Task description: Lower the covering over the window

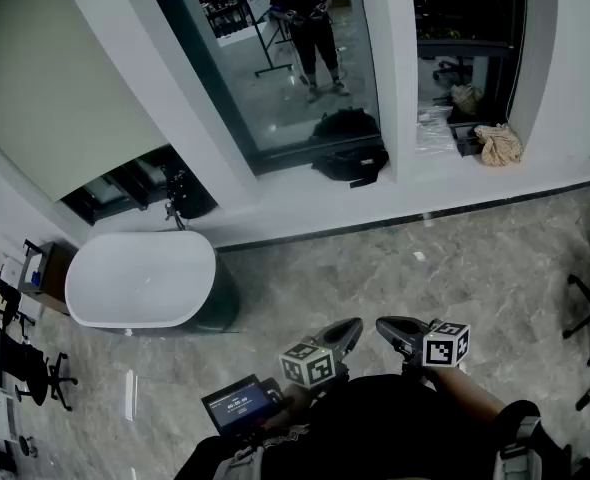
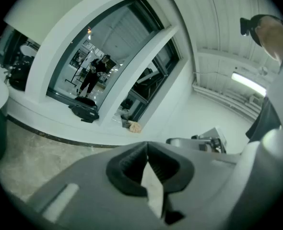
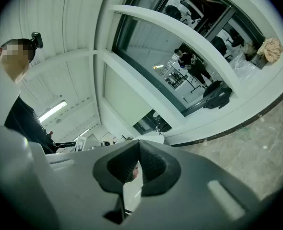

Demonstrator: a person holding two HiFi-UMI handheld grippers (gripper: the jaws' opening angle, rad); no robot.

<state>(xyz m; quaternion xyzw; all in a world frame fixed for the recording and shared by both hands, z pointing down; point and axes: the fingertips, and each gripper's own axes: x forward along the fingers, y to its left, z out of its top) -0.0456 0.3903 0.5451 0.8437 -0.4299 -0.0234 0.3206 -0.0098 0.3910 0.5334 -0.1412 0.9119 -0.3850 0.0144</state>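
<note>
Both claws are closed with nothing between their jaws: the left gripper (image 1: 343,332) and the right gripper (image 1: 390,330) hover side by side, near the person, over the grey marbled stone floor (image 1: 425,278). The pale flat roller blind (image 1: 45,78) hangs at the far left, partly down over its window, well apart from both grippers. Its lower edge ends above the white oval bathtub (image 1: 140,278). To its right, a black bag (image 1: 350,148) lies before the tall dark glass window (image 1: 265,68), and farther right is a crumpled beige cloth (image 1: 499,144).
</note>
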